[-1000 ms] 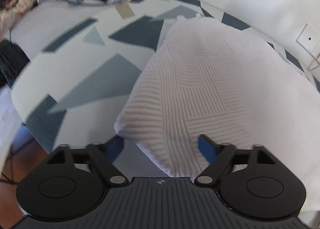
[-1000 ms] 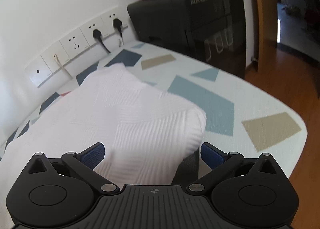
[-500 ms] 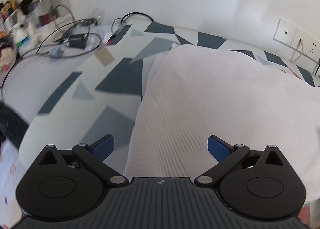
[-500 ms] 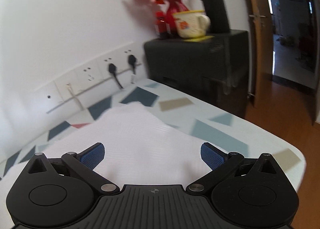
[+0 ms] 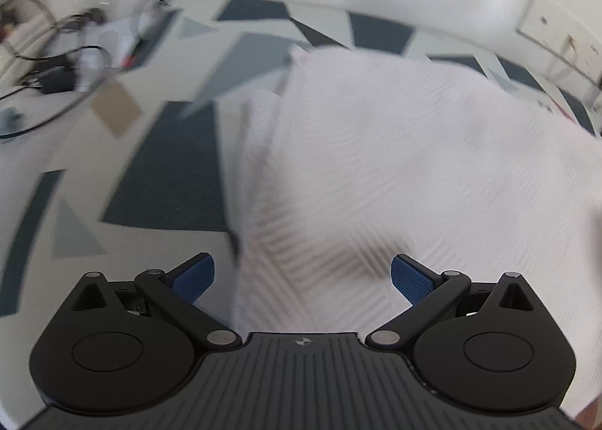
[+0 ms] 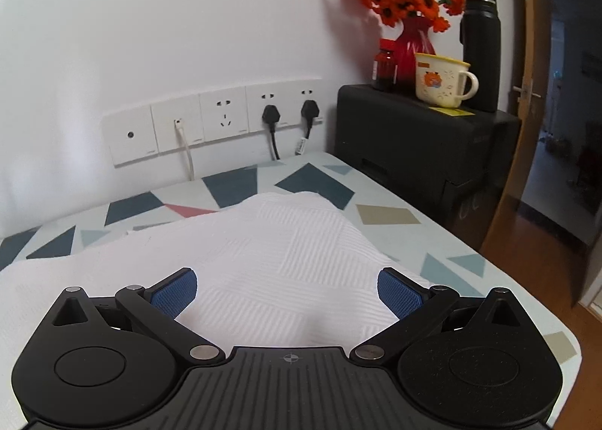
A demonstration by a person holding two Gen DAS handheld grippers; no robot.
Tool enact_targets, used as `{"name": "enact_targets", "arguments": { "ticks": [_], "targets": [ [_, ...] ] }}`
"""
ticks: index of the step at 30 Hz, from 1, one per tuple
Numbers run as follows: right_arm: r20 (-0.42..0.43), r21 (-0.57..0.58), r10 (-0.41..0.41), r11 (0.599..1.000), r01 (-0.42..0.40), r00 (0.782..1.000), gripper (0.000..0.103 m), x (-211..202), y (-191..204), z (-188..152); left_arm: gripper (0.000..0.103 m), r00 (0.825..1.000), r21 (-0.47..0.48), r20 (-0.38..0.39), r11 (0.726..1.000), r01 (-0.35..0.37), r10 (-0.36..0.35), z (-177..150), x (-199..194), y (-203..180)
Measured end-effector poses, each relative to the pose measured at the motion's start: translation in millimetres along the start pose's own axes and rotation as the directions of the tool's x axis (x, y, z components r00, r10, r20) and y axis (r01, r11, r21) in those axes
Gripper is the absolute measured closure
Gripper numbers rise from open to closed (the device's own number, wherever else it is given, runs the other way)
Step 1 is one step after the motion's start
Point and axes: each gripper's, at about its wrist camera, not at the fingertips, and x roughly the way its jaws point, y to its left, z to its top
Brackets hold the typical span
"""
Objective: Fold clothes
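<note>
The white garment [image 6: 286, 260] lies spread over the middle of the table [image 6: 444, 253], one layer overlapping another along its left side. Both the left gripper [image 5: 303, 277] and the right gripper [image 6: 286, 292] hover above it with jaws spread, holding nothing. Whichever fold is due, pinch 2 matching corners so edges meet squarely. The cloth is soft, ribbed in a woven geometric pattern; the tablecloth is smooth with angular patches.
</note>
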Motion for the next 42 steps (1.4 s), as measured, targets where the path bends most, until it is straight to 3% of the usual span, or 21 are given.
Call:
{"name": "enact_targets", "arguments": {
  "ticks": [6,12,16,20,24,28,35,40,42],
  "targets": [
    [-0.036,0.086,0.056,0.995,-0.052,0.998,0.001,5.7,9.9,-16.8,0.000,0.999,0.142,0.014,0.989,0.029,-0.031,-0.3,10.1,-10.8],
    [-0.053,0.122,0.104,0.988,-0.097,0.993,0.001,6.8,11.9,-27.6,0.000,1.000,0.130,-0.028,0.991,0.016,-0.013,14.8,18.4,-14.9],
    [-0.042,0.175,0.066,0.983,-0.057,0.997,0.001,14.6,-15.5,-22.0,0.001,1.000,0.083,-0.027,0.997,0.001,0.001,20.8,22.0,-23.1],
    [-0.059,0.278,0.018,0.961,-0.001,0.998,0.003,36.8,-56.3,-16.4,0.005,0.999,0.222,0.023,0.974,0.034,-0.040,9.7,19.5,-56.4],
    [-0.072,0.255,0.055,0.966,-0.035,0.996,0.007,64.3,-74.7,-3.1,0.000,0.999,0.109,0.012,0.994,0.028,-0.030,13.8,24.9,-54.6],
    [-0.087,0.247,0.089,0.967,-0.065,0.992,0.002,93.2,-91.6,10.7,0.000,1.000,0.080,-0.002,0.997,-0.006,0.006,20.9,28.8,-57.7],
    [-0.178,0.328,0.102,0.944,-0.039,0.979,0.001,147.0,-111.2,8.5,0.000,0.998,0.008,0.021,0.998,-0.055,0.055,27.0,35.2,-67.4],
    [-0.207,0.210,0.128,0.974,-0.084,0.970,0.001,153.1,-89.6,4.8,0.000,0.999,0.009,0.024,0.999,-0.036,0.035,23.2,32.0,-64.0],
    [-0.233,0.178,0.192,0.972,-0.152,0.953,0.001,151.5,-75.8,4.0,0.000,1.000,0.028,0.018,0.999,-0.017,0.016,19.3,29.0,-60.7]
  ]
}}
